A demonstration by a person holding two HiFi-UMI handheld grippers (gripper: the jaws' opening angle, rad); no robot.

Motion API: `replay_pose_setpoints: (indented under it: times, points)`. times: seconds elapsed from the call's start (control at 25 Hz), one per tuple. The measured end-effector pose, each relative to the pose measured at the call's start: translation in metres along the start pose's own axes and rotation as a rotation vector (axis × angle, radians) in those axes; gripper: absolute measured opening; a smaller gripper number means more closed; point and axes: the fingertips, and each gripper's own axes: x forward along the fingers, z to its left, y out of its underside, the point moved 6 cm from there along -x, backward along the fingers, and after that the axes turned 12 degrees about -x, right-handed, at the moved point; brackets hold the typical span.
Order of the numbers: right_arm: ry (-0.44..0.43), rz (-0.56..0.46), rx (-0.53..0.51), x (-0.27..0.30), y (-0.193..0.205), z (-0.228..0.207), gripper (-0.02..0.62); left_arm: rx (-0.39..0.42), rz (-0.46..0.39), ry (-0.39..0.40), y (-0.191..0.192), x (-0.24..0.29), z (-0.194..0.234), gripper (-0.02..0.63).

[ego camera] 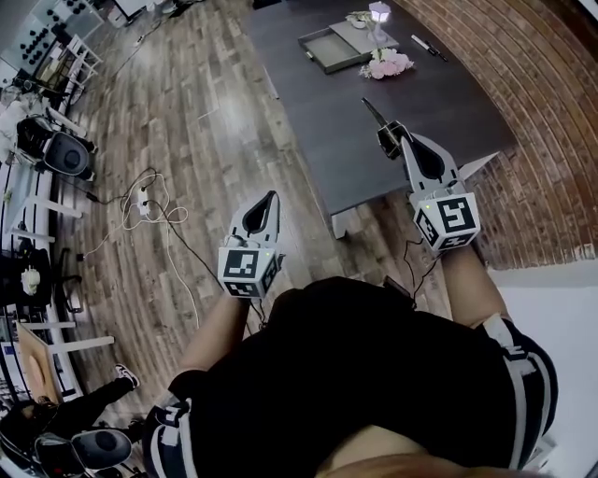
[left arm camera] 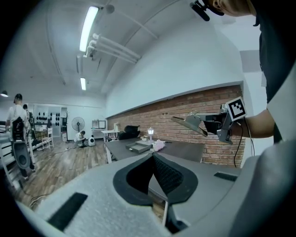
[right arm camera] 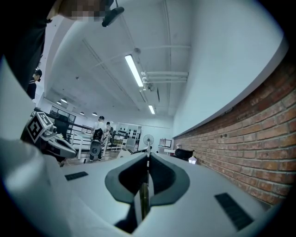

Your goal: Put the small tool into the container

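Left gripper (ego camera: 270, 200) hung off the table's (ego camera: 308, 112) near left corner, jaws closed on nothing. Right gripper (ego camera: 392, 136) pinched the small tool (ego camera: 372, 110) above the table's near edge, well apart from the container (ego camera: 329, 47) by the far edge.

Dark table (ego camera: 318, 121): a broad bare stretch runs from the near edge to the container (ego camera: 318, 56) at the far end, open from above. Container top is open.

Obstacles crowd the container's right side: flower bunch (ego camera: 388, 63) just beside its near corner, lantern (ego camera: 378, 13) behind, pen (ego camera: 428, 47) further right.

Brick wall (ego camera: 542, 93) closes the table's right flank.

Wooden floor (ego camera: 206, 112) left of the table is free; cables (ego camera: 149, 205) lie flat on it.

Right gripper (ego camera: 392, 135), clamped on the small tool (ego camera: 372, 112), hangs above the bare stretch. Left gripper (ego camera: 272, 198), jaws together, hangs over the floor.
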Motion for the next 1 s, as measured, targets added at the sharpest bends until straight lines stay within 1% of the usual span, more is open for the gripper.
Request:
replay_pose_setpoints:
  times: [0.12,0.24,0.48,0.64,0.84,1.0]
  points:
    - [0.010,0.008,-0.004,-0.005,-0.001,-0.004,0.003,0.005,0.007,0.011,-0.001,0.005,-0.001,0.009]
    - [0.021,0.016,-0.015,-0.005,-0.002,-0.006,0.003,0.012,-0.011,0.016,-0.008,0.008,0.001,0.009]
    - [0.012,0.053,-0.058,0.012,0.000,-0.001,0.003,-0.038,-0.038,0.012,-0.008,0.025,0.022,0.009]
    - [0.029,0.074,-0.041,0.033,0.008,0.003,0.003,-0.041,-0.036,0.019,-0.006,0.037,0.047,0.009]
    - [0.036,0.092,-0.057,0.067,0.010,0.010,0.003,-0.068,-0.035,0.019,-0.017,0.056,0.086,0.009]
    - [0.044,0.104,-0.060,0.092,0.010,0.010,0.003,-0.077,-0.036,0.031,-0.024,0.070,0.107,0.009]
